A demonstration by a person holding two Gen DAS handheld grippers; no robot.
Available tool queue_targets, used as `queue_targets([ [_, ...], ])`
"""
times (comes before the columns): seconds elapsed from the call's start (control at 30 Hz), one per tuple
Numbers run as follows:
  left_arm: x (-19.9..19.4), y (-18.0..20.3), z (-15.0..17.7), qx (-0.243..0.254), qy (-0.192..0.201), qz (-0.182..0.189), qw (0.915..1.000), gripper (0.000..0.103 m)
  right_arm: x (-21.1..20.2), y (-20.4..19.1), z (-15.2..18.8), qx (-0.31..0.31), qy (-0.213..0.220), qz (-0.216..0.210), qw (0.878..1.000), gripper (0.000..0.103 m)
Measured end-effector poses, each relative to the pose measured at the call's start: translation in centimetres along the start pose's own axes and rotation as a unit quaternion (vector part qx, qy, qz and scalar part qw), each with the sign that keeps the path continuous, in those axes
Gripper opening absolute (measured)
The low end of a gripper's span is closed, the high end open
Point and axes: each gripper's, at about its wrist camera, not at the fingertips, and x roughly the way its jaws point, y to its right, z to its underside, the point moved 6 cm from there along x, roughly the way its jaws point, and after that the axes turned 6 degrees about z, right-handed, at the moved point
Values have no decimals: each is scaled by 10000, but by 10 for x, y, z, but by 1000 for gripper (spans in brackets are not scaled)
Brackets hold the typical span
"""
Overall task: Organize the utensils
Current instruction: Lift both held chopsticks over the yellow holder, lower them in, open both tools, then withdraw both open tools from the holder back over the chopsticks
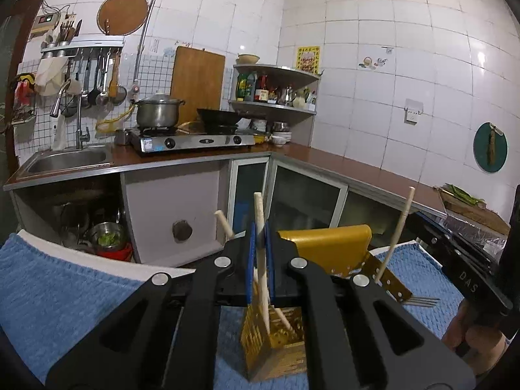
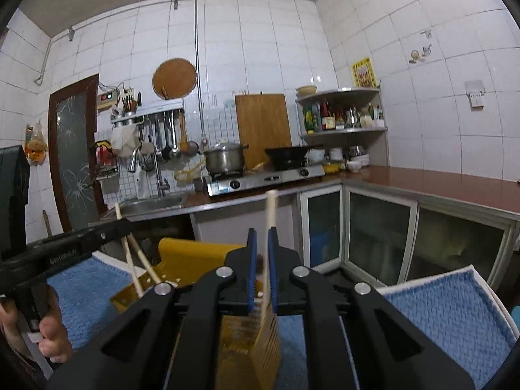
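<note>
A yellow perforated utensil holder (image 1: 276, 338) stands on a blue towel (image 1: 65, 292). My left gripper (image 1: 260, 237) is shut on a pale wooden chopstick (image 1: 260, 214) whose lower end is in the holder, beside a second chopstick (image 1: 224, 224). A third chopstick (image 1: 398, 230) and a fork (image 1: 422, 301) show at the holder's right side. In the right wrist view my right gripper (image 2: 262, 243) is shut on a chopstick (image 2: 270, 211) standing in the holder (image 2: 250, 341). Two chopsticks (image 2: 130, 260) lean at the left by the other gripper.
A yellow lid-like part (image 1: 328, 243) rises behind the holder. The towel lies on a white tray (image 2: 487, 279). Beyond are cabinets (image 2: 380, 237), a brown counter (image 1: 357, 169) with a stove (image 1: 195, 141), pot and wok, a sink (image 1: 65, 159), and hanging utensils.
</note>
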Motion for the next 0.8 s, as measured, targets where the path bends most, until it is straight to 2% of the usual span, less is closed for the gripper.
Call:
queue_targets([
  [0.03,-5,0,-1,1,-54,3,10000,6,-3,-1,0,15,-66,-18,10000,9],
  [0.07,-10,0,-1,-13,-93,6,10000,11,-7,-2,-2,52,-159,-38,9999,13],
  [0.13,-23,-1,-3,-96,-184,-43,9998,33,-15,-4,-5,131,-273,4,9995,45],
  [0.17,-29,-2,-3,-135,-223,-88,9996,52,-21,-5,-7,118,-301,64,9995,45],
  [0.2,-35,-3,-3,-163,-266,-146,9994,62,-27,-7,-8,70,-341,141,9993,45],
  [0.3,-54,-6,2,-167,-549,-318,9978,69,-46,-11,-7,-68,-543,426,9976,45],
  [0.4,-70,-9,12,-196,-838,-395,9955,85,-60,-13,1,-166,-861,720,9935,45],
  [0.5,-88,-12,26,-204,-906,-479,9945,95,-77,-13,12,-100,-1101,932,9895,45],
  [0.57,-97,-14,35,-193,-994,-529,9935,98,-89,-13,22,-47,-1236,1067,9866,48],
  [0.63,-103,-17,49,-224,-1181,-564,9911,98,-100,-15,33,-58,-1334,1168,9841,56],
  [0.8,-112,-17,81,-196,-1534,-628,9860,98,-119,-23,76,-182,-1685,1347,9763,58],
])
